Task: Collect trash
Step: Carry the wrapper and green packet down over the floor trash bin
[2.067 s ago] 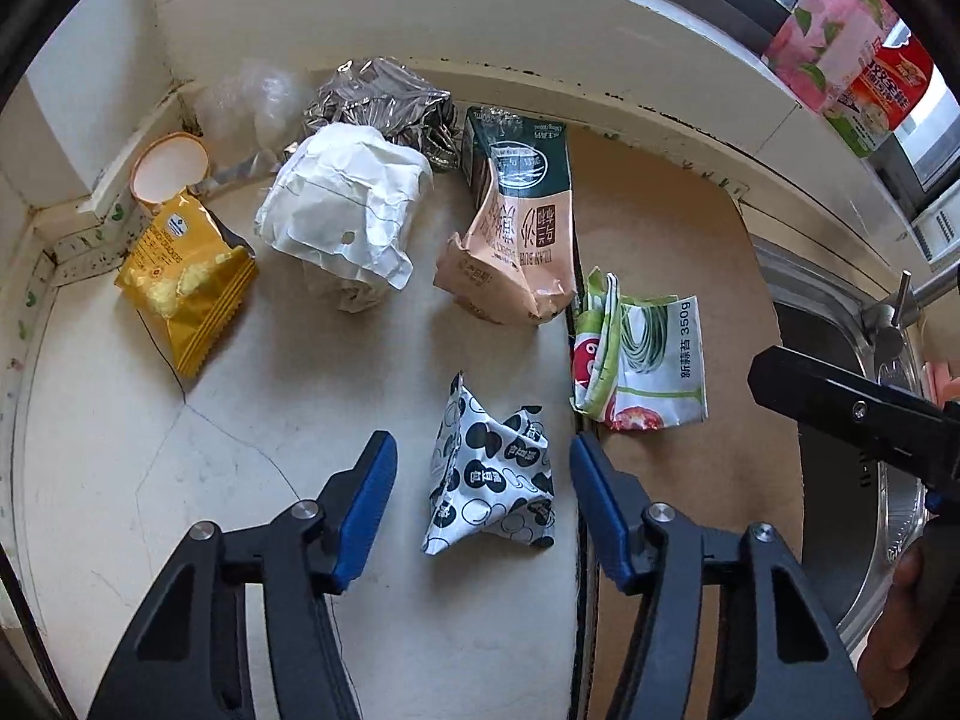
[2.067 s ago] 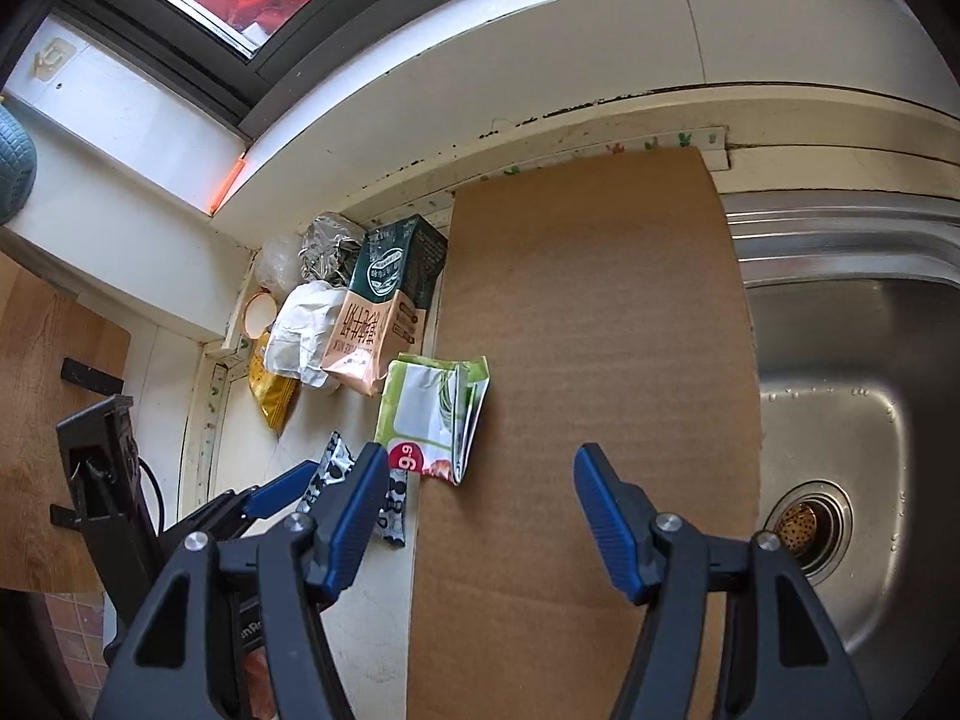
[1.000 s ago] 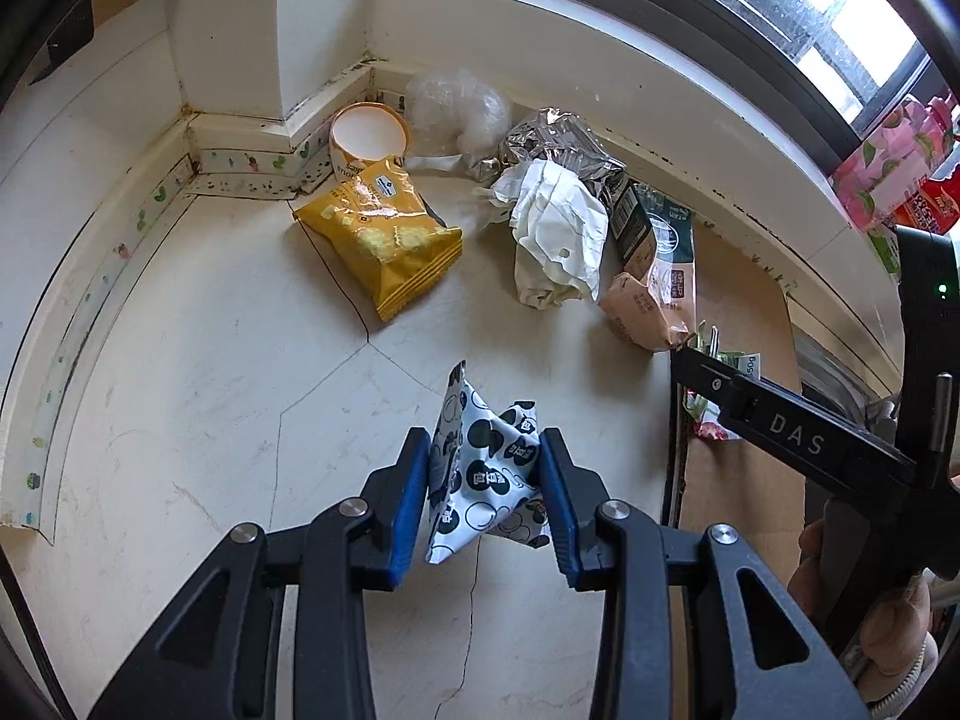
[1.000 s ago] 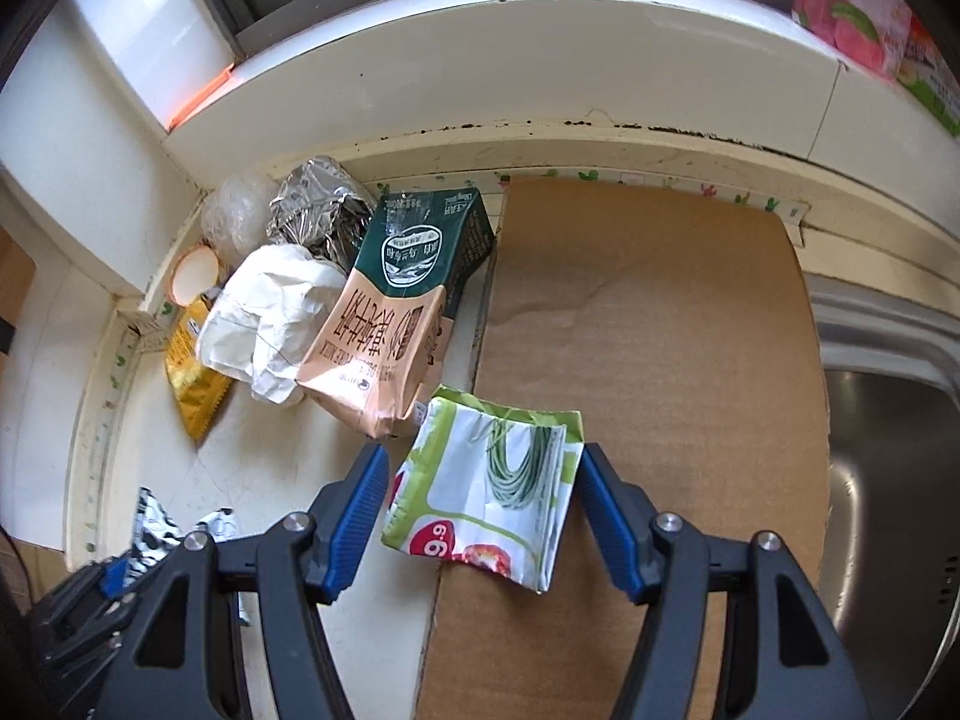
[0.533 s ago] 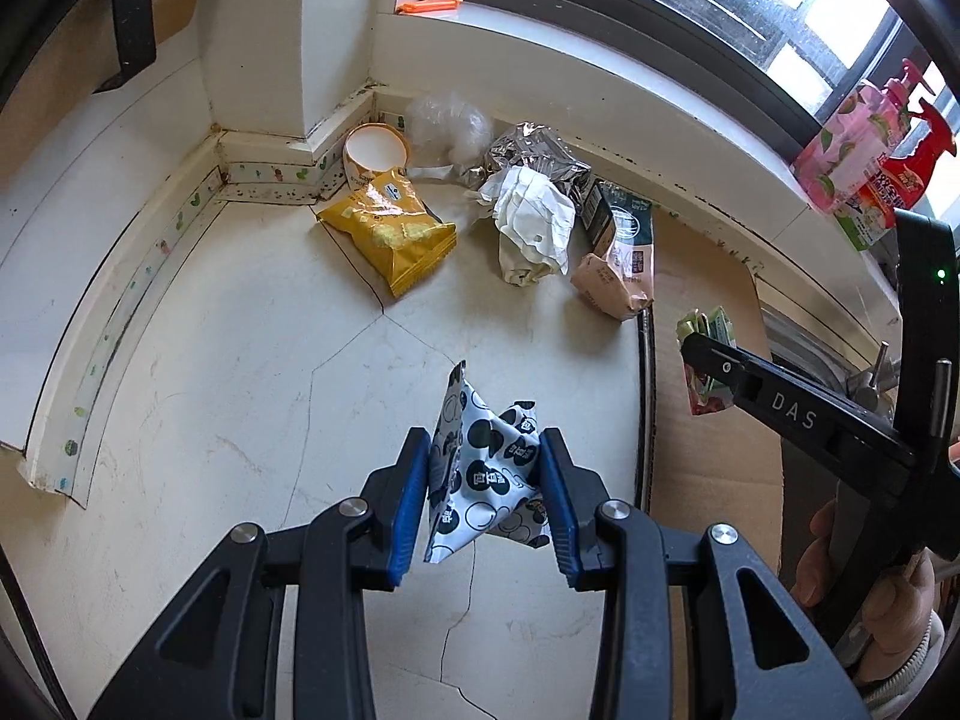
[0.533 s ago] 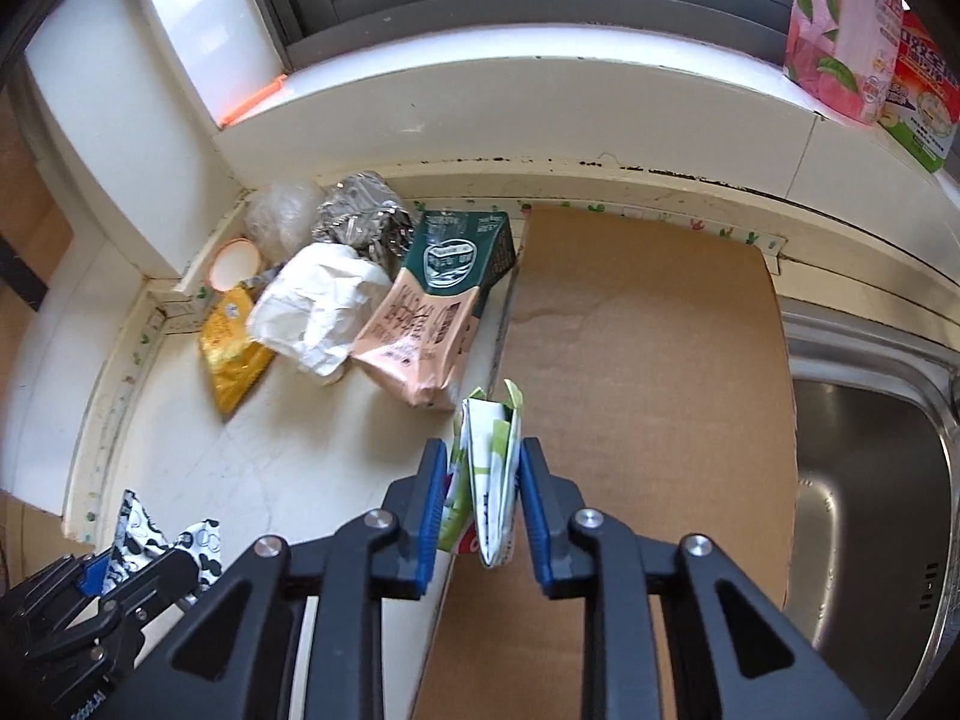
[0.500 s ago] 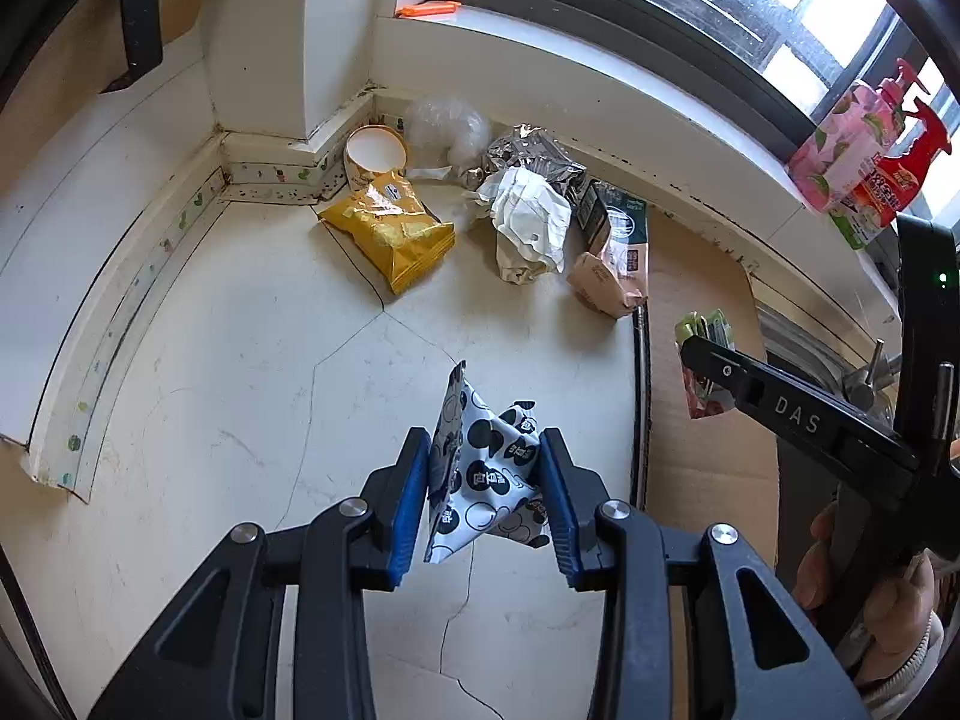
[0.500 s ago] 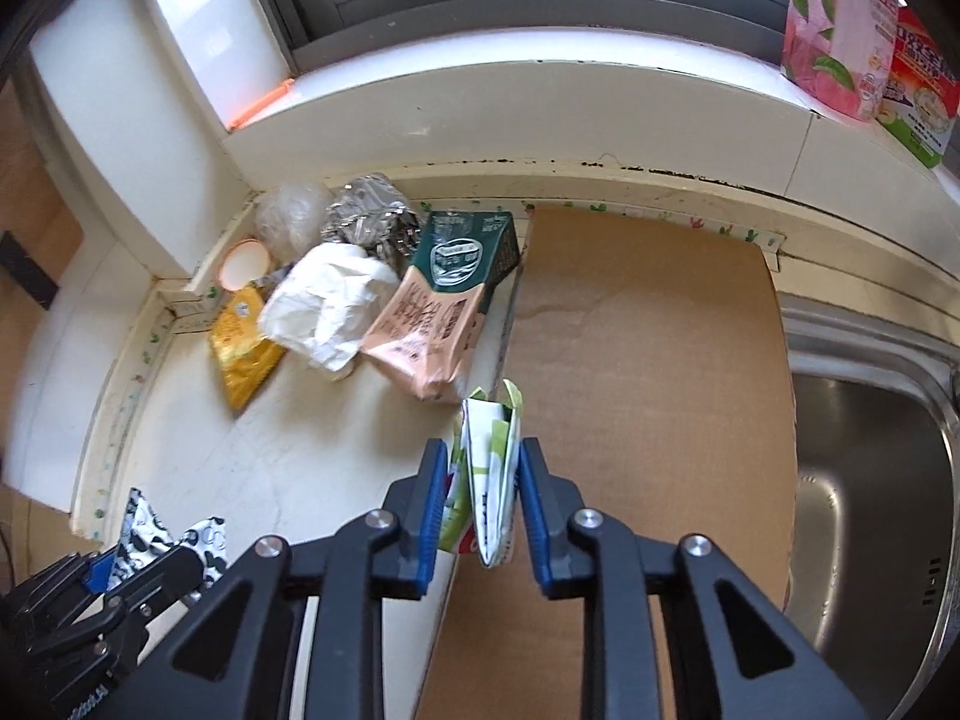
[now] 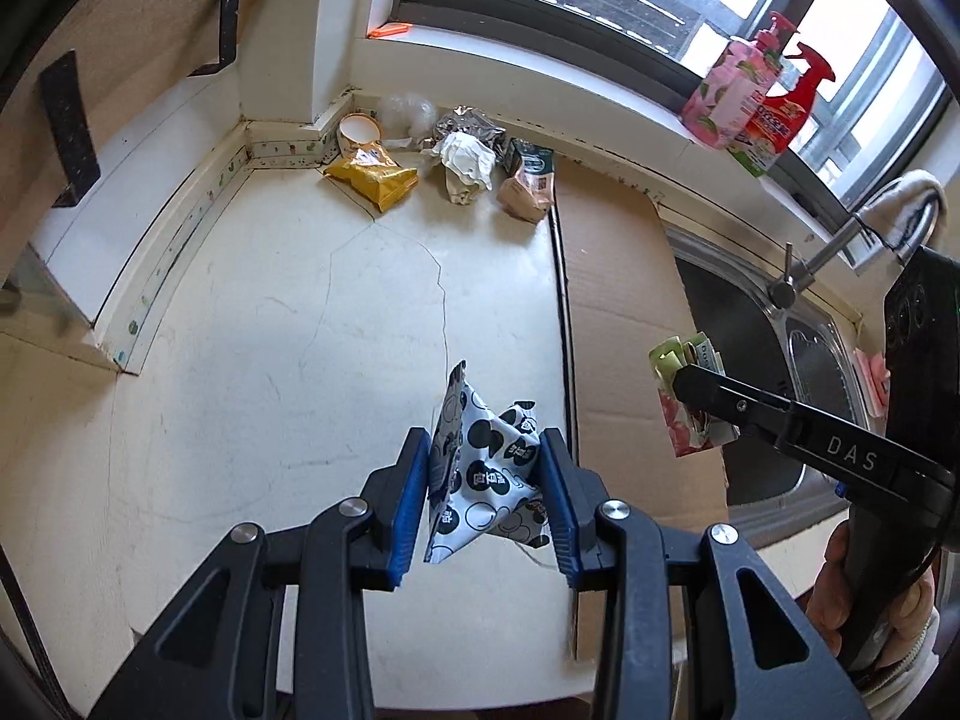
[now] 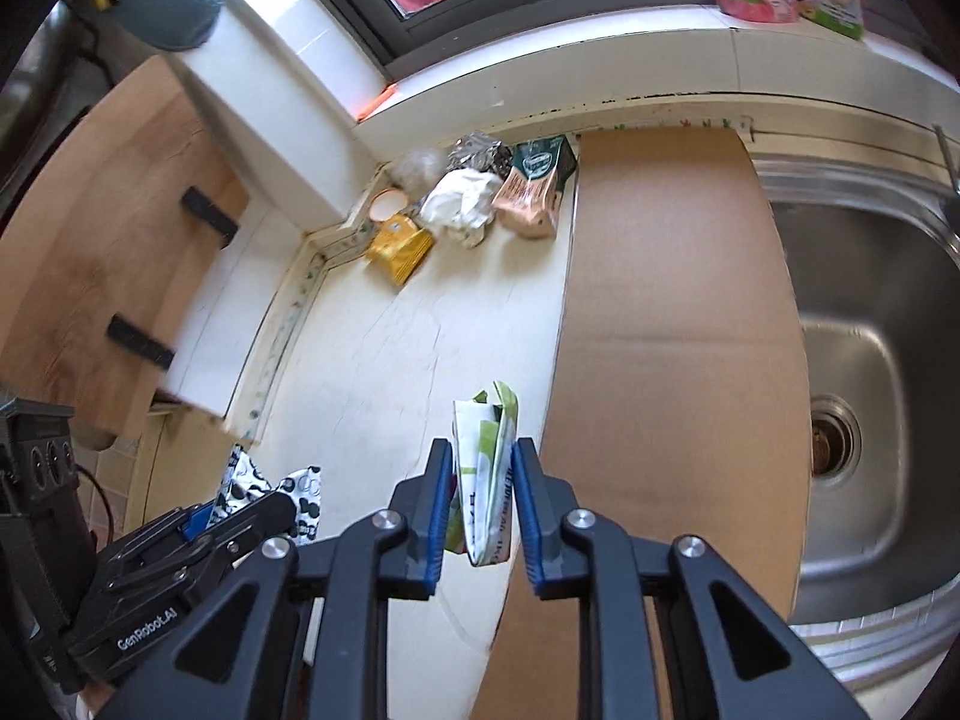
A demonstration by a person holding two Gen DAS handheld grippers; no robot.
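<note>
My left gripper [image 9: 485, 489] is shut on a black-and-white spotted wrapper [image 9: 480, 468] and holds it above the white counter [image 9: 270, 360]. The wrapper also shows in the right wrist view [image 10: 282, 492]. My right gripper [image 10: 480, 510] is shut on a green-and-white snack packet [image 10: 486, 468], lifted over the counter's edge by the cardboard sheet [image 10: 672, 312]. That packet also shows in the left wrist view [image 9: 690, 402]. More trash lies in the far corner: a yellow chip bag [image 9: 372, 177], crumpled white paper [image 9: 468, 159], a pink-and-green carton [image 9: 528, 186], a foil bag [image 9: 471, 123].
A steel sink [image 10: 864, 396] lies right of the cardboard, with a faucet [image 9: 804, 270]. Soap bottles [image 9: 756, 102] stand on the window sill. A paper cup [image 9: 359, 131] and clear plastic [image 9: 408, 111] sit in the corner. A wooden board [image 10: 90, 240] leans at left.
Both grippers have risen and pulled back from the corner with their wrappers held. The trash pile now looks smaller and farther away.
</note>
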